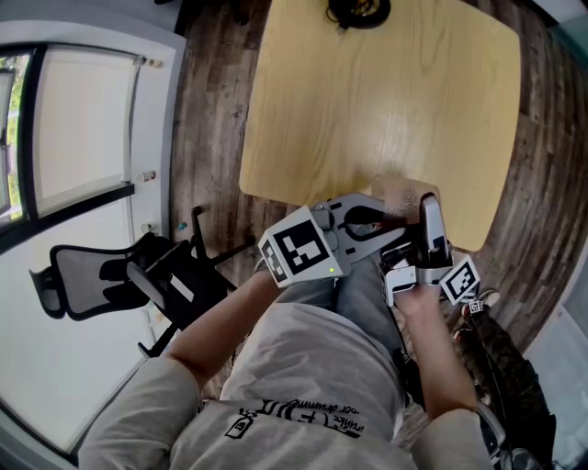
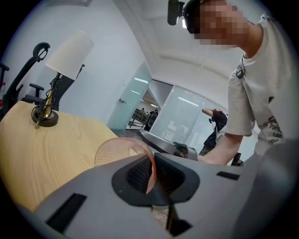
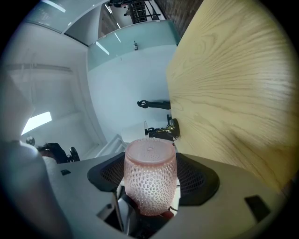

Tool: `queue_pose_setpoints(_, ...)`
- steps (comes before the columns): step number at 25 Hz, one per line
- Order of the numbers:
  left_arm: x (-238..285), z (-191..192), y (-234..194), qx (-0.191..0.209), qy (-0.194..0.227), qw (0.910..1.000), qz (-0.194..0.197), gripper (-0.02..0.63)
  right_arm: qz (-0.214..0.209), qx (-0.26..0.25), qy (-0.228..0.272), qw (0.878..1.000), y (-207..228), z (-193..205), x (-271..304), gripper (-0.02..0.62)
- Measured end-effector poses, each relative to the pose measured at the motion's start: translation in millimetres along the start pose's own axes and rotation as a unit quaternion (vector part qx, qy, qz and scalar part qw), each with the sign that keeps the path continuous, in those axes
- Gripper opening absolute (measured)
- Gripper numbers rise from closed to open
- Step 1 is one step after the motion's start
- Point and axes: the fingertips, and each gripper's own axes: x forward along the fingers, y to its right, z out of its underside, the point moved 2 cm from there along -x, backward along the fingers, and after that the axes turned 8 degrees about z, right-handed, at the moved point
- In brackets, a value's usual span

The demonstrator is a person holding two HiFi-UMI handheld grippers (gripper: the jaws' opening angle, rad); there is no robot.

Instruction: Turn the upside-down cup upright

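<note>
The translucent pink cup (image 1: 401,196) with a dimpled wall hangs over the near edge of the wooden table (image 1: 386,101), held between both grippers. My left gripper (image 1: 378,218) is shut on its thin rim (image 2: 150,173), and the cup's body (image 2: 114,150) bulges to the left of the dark pads. My right gripper (image 1: 427,204) is shut on the cup's wall (image 3: 149,184). In the right gripper view the flat base (image 3: 149,150) faces away from the camera. The right gripper's jaw (image 2: 170,145) shows behind the cup in the left gripper view.
A lamp with a brass base (image 2: 46,115) and white shade (image 2: 70,52) stands at the table's far edge (image 1: 358,11). A black office chair (image 1: 119,275) sits on the wood floor to the left. My knees are under the table's near edge.
</note>
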Motion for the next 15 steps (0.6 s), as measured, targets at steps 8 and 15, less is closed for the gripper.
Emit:
queue_pose_setpoints(8,-2,-3,1,0.001,-0.003,1.0,0.004,0.019,-0.019,-0.032,-0.007,0.999,-9,1,3,0.325)
queue_pose_setpoints(15,-10,-10,-3,0.009,-0.019,0.9997,-0.011,0.018,-0.01,-0.073,-0.003,0.997,-15,-11,-6,0.325)
